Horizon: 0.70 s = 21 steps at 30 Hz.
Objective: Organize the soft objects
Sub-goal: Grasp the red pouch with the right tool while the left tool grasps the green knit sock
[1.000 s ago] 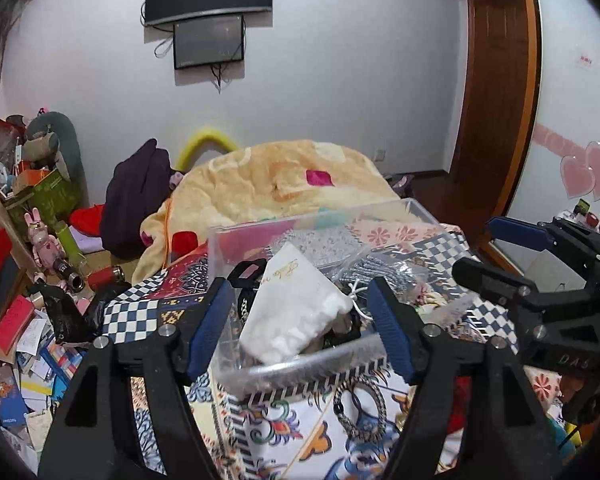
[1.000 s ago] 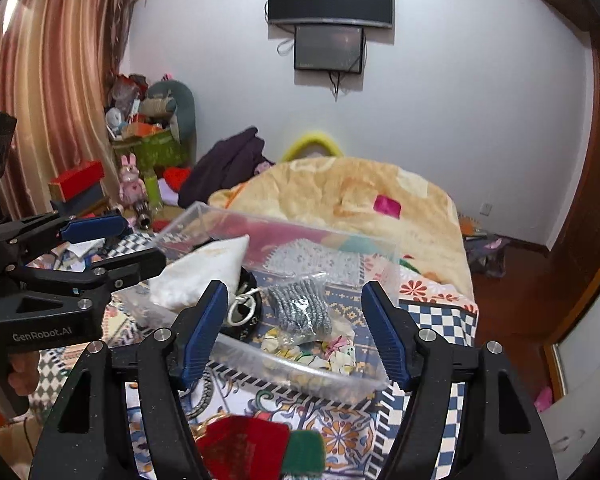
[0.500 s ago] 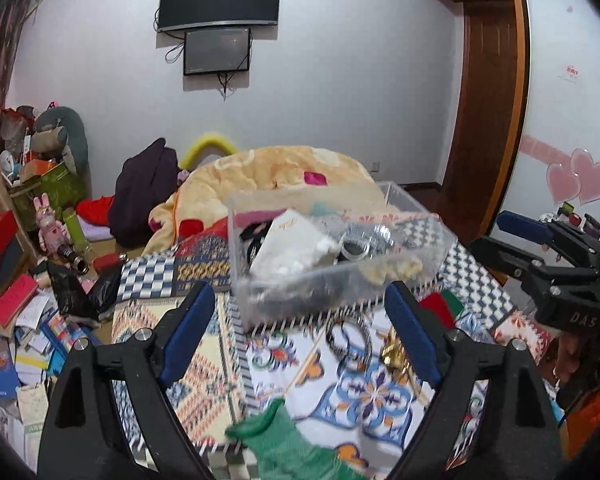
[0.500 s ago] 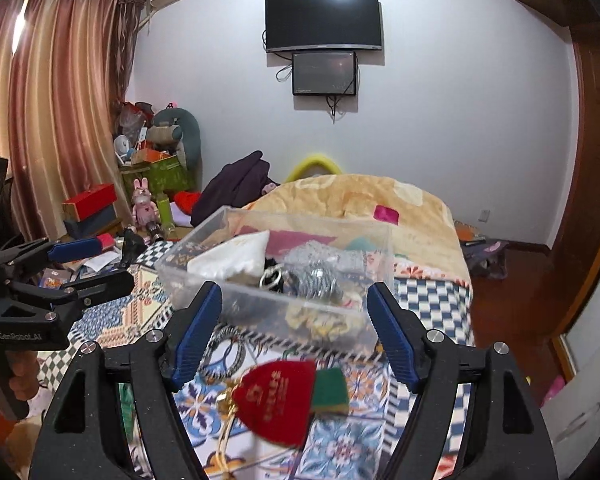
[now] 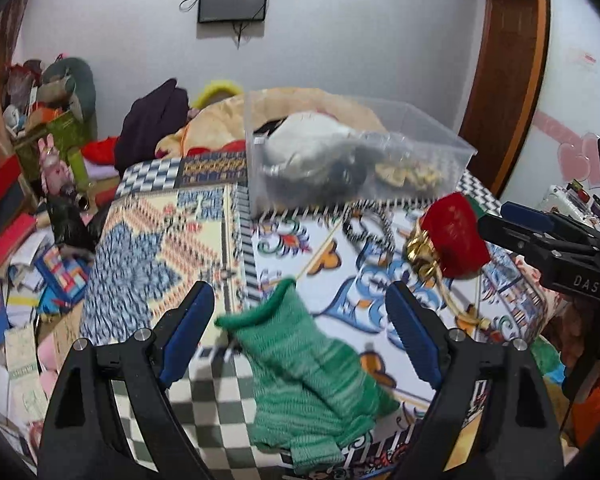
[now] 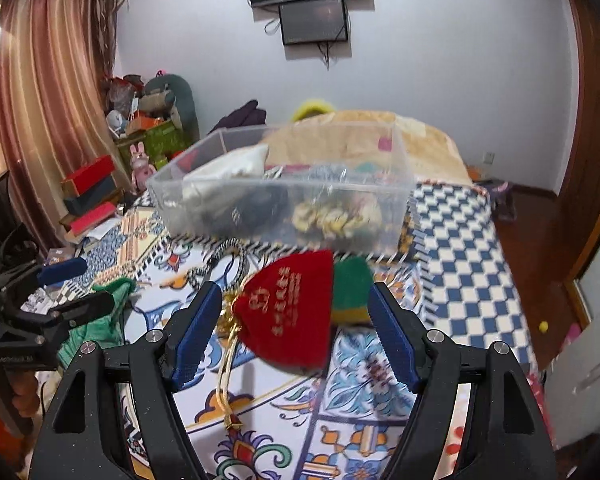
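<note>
Bed surface covered with a patterned quilt (image 5: 172, 248); soft items scattered along its near edge, a clear plastic bin (image 6: 284, 200) further back toward the middle, already holding a white pouch, dark coiled things and a bag of small yellowish pieces. Left gripper (image 5: 300, 336) hangs over the near edge, fingers spread wide, nothing between them; a green knitted glove (image 5: 308, 376) lies flat directly below, cuff pointing toward the bin. Right gripper (image 6: 296, 334) likewise spread wide and empty, poised above a red velvet drawstring pouch (image 6: 292, 312) with gold lettering and a gold cord trailing toward the near edge. A green and yellow soft piece (image 6: 352, 292) sits touching the pouch on its right side; cannot tell what it is. A black-and-white cord (image 6: 220, 260) lies between pouch and bin. Handling judgement: glove is light, limp, will drape and fold on lifting; best pinched across the bunched palm or the ribbed cuff, where the knit is thickest, not a single finger. Pouch is light and plush, velvet may slide in the pads; take it at the gathered neck where the cord cinches, and mind the loose cord snagging on the quilt. Both look bound for the bin. Frames are motion-blurred, so fine detail is uncertain.
</note>
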Available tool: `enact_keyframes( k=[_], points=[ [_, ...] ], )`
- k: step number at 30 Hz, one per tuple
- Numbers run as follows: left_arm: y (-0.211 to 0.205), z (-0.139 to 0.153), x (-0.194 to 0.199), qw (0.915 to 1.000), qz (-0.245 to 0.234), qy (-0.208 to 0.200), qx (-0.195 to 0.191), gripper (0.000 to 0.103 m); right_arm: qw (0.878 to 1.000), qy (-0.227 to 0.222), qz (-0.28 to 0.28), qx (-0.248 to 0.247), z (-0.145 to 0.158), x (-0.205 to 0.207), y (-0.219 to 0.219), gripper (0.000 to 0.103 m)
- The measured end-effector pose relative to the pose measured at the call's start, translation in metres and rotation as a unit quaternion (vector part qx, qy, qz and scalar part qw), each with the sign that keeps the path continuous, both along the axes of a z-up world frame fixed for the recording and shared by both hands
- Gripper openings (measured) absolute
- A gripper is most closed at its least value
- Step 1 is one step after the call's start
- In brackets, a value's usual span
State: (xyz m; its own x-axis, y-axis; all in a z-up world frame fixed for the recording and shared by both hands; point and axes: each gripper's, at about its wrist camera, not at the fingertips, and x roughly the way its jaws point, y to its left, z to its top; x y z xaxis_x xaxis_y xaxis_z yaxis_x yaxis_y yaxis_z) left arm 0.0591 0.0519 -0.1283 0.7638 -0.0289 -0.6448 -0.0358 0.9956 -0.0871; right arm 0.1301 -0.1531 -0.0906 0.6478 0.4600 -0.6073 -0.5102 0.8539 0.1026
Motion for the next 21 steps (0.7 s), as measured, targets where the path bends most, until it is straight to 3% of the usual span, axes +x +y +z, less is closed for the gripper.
enact_keyframes(
  k=[8,11,14,16,18,21],
  points=[
    [0.003,-0.024,-0.011,0.9992,0.004,0.025,-0.031,0.088,1.000,0.025,0.011,-0.016,-0.023,-0.003,0.011,0.072],
    [0.001,-0.031,-0.016,0.9994,0.007,0.024,-0.025,0.088,0.999,0.033,0.013,-0.017,-0.028,-0.002,0.013,0.072],
    [-0.001,-0.031,-0.019,0.9996,0.004,0.020,-0.022,0.087,0.999,0.037,0.011,-0.016,-0.031,-0.001,0.014,0.057],
    [-0.002,-0.031,-0.020,0.9996,0.004,0.018,-0.022,0.076,0.999,0.041,0.015,-0.016,-0.031,-0.001,0.014,0.039],
    [-0.002,-0.030,-0.020,0.9997,0.003,0.017,-0.019,0.068,0.999,0.039,0.017,-0.018,-0.030,-0.002,0.014,0.036],
    [-0.003,-0.029,-0.020,0.9997,0.002,0.015,-0.018,0.056,0.999,0.039,0.026,-0.010,-0.028,-0.003,0.014,0.021]
  ],
)
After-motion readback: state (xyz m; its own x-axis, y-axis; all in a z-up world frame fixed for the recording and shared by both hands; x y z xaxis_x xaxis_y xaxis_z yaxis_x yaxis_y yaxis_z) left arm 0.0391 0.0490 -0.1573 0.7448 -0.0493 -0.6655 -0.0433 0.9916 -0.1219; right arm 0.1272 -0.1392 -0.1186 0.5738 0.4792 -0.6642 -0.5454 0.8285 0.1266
